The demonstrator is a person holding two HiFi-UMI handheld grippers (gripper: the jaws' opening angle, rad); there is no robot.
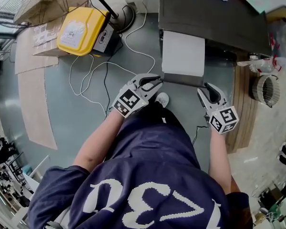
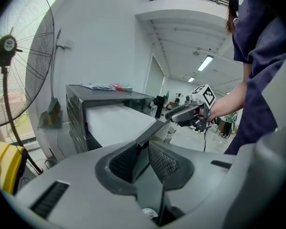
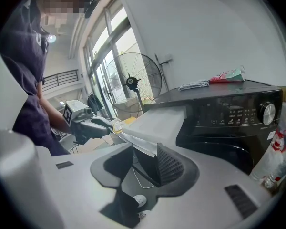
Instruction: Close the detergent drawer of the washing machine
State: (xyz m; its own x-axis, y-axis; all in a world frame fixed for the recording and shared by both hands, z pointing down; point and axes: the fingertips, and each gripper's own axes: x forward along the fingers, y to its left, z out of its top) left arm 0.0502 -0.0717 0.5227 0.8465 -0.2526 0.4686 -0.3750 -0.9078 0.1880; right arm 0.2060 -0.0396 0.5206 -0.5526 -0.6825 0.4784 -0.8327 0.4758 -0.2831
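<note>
Both claws grip the front of the pulled-out drawer.
The left claw [image 1: 155,81] and the right claw [image 1: 205,86] each pinch one end of the front panel [image 1: 181,79] of the detergent drawer [image 1: 183,54], which stands far out of the washing machine [image 1: 205,8]. Pushed unevenly, the long drawer could skew and jam in its slot. If the claws stay clamped, they could get nipped against the machine's face.

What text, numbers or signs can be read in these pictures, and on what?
Shirt: large white digits, perhaps "730" seen upside down; not certain.
Washing machine control panel: white labels, too small to read.
Yellow box: label too small to read.
Packet on the machine: print blurred.
</note>
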